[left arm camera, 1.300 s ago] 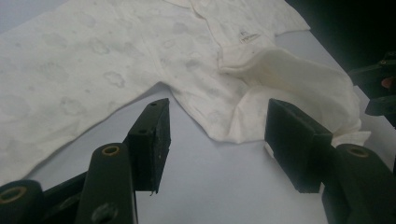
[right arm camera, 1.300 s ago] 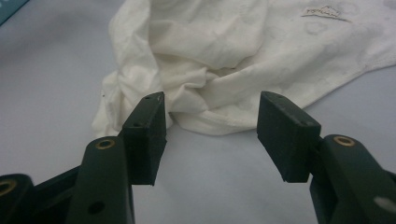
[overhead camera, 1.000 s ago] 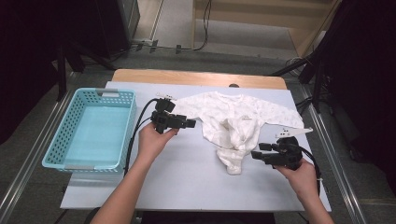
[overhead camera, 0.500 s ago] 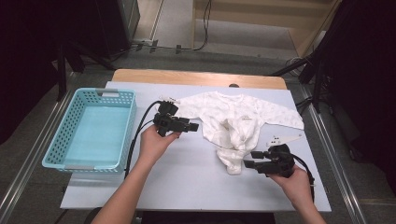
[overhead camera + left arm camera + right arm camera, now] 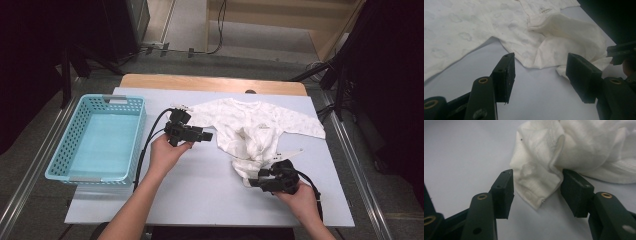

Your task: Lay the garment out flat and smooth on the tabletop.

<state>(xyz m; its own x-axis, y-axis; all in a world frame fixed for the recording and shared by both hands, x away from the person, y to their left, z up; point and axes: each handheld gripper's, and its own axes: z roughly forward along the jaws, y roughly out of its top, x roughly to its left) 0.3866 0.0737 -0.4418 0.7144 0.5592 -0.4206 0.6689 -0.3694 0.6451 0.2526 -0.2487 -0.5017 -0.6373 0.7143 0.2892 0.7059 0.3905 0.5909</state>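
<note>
**Right jaws straddle the garment's bottom flap**

Nearest us, our right gripper point(image 5: 255, 180) sits low on the table point(image 5: 200, 200), its jaws spread to either side of the bunched bottom flap point(image 5: 536, 185) of the white baby garment point(image 5: 255, 132), not yet pressing it. Farther up, our left gripper point(image 5: 207, 136) hovers beside the garment's sleeve, jaws spread on nothing. The garment lies mid-table; beyond to the left stands the blue basket point(image 5: 75, 170).

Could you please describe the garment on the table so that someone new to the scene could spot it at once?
On the pale table, right of the light blue basket, lies a white baby garment with long sleeves spread out. Its lower end is bunched into a crumpled heap, with a corner between the open right tongs. It is the only cloth there.
</note>
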